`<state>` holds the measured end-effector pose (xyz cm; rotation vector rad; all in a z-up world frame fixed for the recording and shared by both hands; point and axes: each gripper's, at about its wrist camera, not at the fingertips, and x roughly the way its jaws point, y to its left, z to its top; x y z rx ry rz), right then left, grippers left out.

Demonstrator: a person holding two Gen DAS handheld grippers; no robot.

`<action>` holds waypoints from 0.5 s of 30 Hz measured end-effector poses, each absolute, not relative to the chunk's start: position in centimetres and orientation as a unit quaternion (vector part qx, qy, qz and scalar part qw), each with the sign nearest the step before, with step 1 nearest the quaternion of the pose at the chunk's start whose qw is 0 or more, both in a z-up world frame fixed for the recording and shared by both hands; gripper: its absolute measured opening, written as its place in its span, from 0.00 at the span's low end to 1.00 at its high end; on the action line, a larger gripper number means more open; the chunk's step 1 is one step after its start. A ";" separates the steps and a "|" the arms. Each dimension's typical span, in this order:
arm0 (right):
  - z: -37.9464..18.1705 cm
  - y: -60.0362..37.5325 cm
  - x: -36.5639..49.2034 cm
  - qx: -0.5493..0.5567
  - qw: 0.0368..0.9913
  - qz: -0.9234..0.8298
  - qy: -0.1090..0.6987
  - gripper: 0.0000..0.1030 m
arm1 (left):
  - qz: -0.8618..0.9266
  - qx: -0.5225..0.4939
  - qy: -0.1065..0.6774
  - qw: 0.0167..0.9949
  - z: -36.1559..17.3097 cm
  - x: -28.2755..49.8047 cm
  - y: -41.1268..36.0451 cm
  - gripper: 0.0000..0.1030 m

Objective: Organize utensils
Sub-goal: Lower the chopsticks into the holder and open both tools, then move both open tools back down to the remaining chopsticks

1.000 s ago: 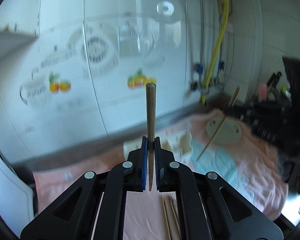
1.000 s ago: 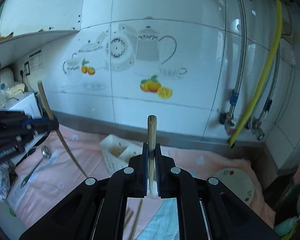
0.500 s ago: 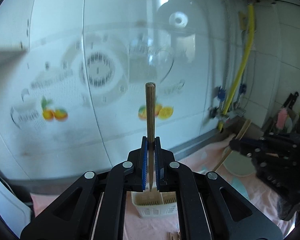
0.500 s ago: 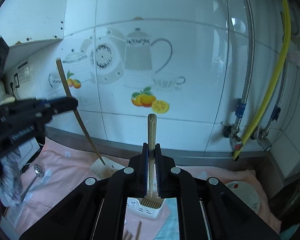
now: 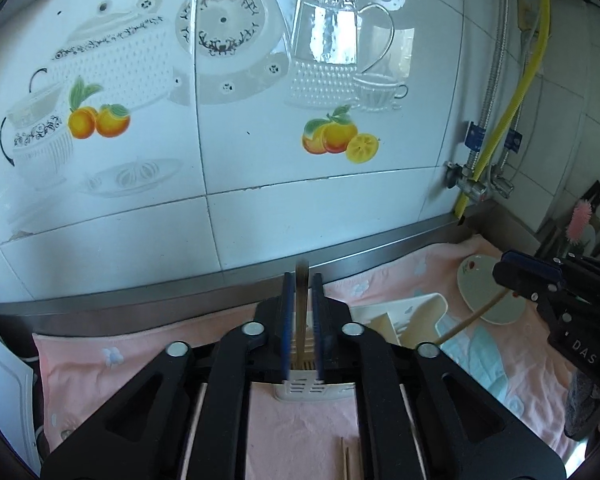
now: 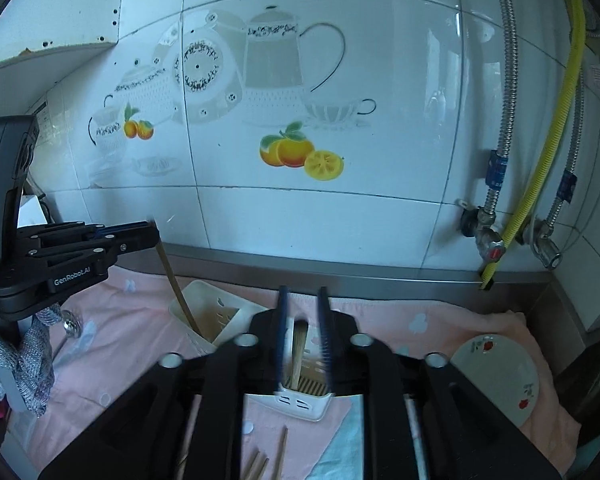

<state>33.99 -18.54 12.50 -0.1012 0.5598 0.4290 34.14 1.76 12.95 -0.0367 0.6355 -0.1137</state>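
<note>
Both tools are over the white caddy (image 6: 300, 398) sitting near the desk's back edge on the pink cloth (image 6: 140, 344). Left tool (image 5: 302, 320) is opening, pads a bit apart with a chopstick (image 5: 301, 312) loose between them, its tip down in the caddy. Right tool (image 6: 303, 336) is opening too, and its chopstick (image 6: 298, 354) stands in the caddy, not squeezed. Spare chopsticks (image 6: 268, 460) lie on the cloth near the front edge, and a plate (image 6: 500, 376) sits toward the right end.
</note>
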 end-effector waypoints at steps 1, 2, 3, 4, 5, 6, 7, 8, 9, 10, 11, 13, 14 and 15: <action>12.7 -18.8 33.7 -0.049 0.939 0.208 0.270 0.24 | -0.057 -0.021 0.308 0.949 13.4 33.7 1.8 0.21; 13.1 -18.9 33.3 -0.052 0.941 0.203 0.264 0.25 | -0.055 -0.019 0.302 0.952 13.8 33.1 2.0 0.27; 13.4 -19.1 32.9 -0.054 0.943 0.200 0.259 0.28 | -0.051 -0.017 0.293 0.955 14.4 32.3 2.0 0.32; 13.9 -19.4 32.1 -0.054 0.946 0.198 0.251 0.33 | -0.049 -0.017 0.288 0.956 14.8 31.6 2.1 0.45; 14.2 -19.6 31.6 -0.054 0.947 0.198 0.247 0.35 | -0.048 -0.019 0.282 0.958 15.1 30.9 2.3 0.48; 14.5 -19.9 30.9 -0.054 0.949 0.197 0.242 0.39 | -0.050 -0.021 0.273 0.961 15.6 29.8 2.4 0.48; 14.8 -20.3 29.9 -0.055 0.951 0.196 0.234 0.41 | -0.052 -0.020 0.268 0.962 15.8 29.0 2.5 0.48; 14.9 -20.6 28.7 -0.057 0.952 0.198 0.228 0.42 | -0.051 -0.019 0.265 0.963 16.0 28.2 2.6 0.52; 15.0 -20.7 28.2 -0.058 0.952 0.197 0.226 0.45 | -0.050 -0.019 0.262 0.963 16.0 27.3 2.7 0.54; 14.9 -21.0 27.1 -0.059 0.953 0.198 0.222 0.47 | -0.051 -0.020 0.259 0.964 16.0 26.1 2.8 0.58; 14.7 -21.2 26.1 -0.062 0.952 0.202 0.222 0.47 | -0.051 -0.019 0.256 0.965 15.8 25.1 2.9 0.62; 14.0 -21.6 24.3 -0.067 0.950 0.207 0.223 0.47 | -0.049 -0.017 0.254 0.966 15.4 23.2 3.0 0.65; 13.4 -21.7 23.4 -0.071 0.949 0.208 0.225 0.47 | -0.050 -0.018 0.253 0.966 15.1 22.3 3.1 0.68; 12.9 -21.8 22.6 -0.074 0.948 0.210 0.227 0.47 | -0.050 -0.019 0.256 0.965 14.6 21.2 3.2 0.69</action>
